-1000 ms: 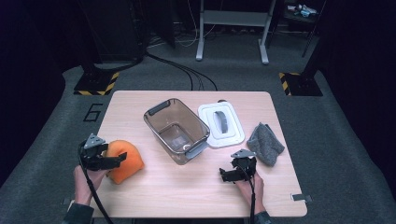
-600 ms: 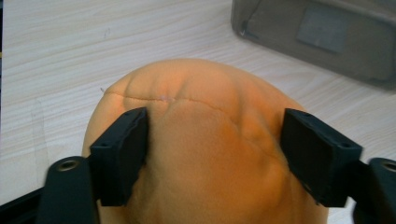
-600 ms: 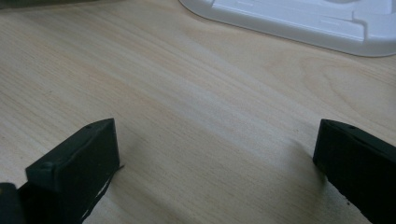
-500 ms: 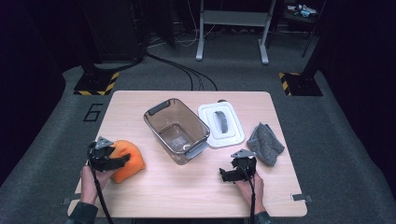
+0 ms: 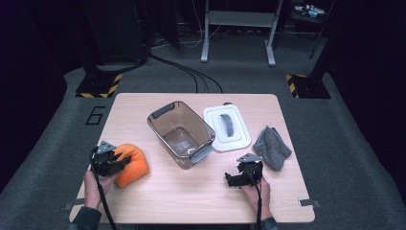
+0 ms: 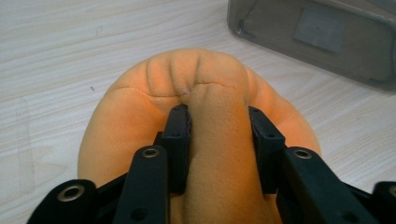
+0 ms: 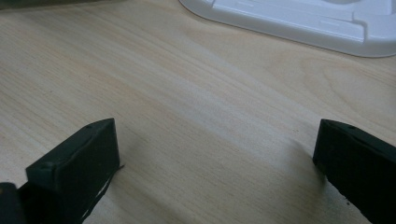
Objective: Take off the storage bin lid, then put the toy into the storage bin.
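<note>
Now left hand-held gripper (image 6: 219,135) is pinching a fold of the soft orange plush cushion (image 6: 201,140), jaws just closing; right hand-held gripper (image 7: 217,158) is sitting spread over bare bench (image 7: 196,93).

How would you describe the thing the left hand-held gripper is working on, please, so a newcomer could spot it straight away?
Start at the clear plastic bin in the middle of the wooden table, then look toward the table's near left corner. There lies a soft orange cushion, a fold of it pinched by the left hand-held gripper, whose jaws have just been closing. It is the sole orange thing; the other cloth is grey.
</note>
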Demonstrator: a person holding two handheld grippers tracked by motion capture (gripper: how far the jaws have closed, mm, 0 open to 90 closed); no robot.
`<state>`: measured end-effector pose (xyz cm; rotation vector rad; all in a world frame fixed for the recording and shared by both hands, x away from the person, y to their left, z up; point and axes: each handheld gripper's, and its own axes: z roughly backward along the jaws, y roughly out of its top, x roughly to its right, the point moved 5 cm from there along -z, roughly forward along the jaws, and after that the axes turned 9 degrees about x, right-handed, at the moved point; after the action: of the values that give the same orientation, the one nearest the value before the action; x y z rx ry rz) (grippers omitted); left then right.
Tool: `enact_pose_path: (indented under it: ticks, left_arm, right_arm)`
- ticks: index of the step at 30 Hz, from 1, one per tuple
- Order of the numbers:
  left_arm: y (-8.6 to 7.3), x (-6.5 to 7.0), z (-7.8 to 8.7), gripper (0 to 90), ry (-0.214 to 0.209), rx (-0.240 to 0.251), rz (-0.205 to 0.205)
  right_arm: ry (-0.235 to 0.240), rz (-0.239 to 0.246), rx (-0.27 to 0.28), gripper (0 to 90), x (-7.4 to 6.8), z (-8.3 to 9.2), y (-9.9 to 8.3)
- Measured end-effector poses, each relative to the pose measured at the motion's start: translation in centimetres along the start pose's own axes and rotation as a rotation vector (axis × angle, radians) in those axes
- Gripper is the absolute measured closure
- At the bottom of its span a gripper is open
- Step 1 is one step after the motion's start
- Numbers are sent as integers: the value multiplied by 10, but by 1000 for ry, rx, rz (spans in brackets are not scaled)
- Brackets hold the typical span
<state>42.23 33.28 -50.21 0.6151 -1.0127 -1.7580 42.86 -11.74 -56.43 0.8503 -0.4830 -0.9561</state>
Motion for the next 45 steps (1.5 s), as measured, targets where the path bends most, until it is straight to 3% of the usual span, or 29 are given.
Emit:
enact_pose_path:
  ticks: [6, 26, 45]
  left_arm:
    - [2, -3, 5, 691, -11, 22, 17]
    - [11, -5, 16, 712, 2, 47, -2]
    - [45, -3, 29, 714, 11, 93, -39]
  right_arm:
    - [3, -2, 4, 0, 0, 0, 0]
    - [4, -1, 5, 0, 0, 0, 0]
    - [4, -1, 7, 1, 0, 0, 0]
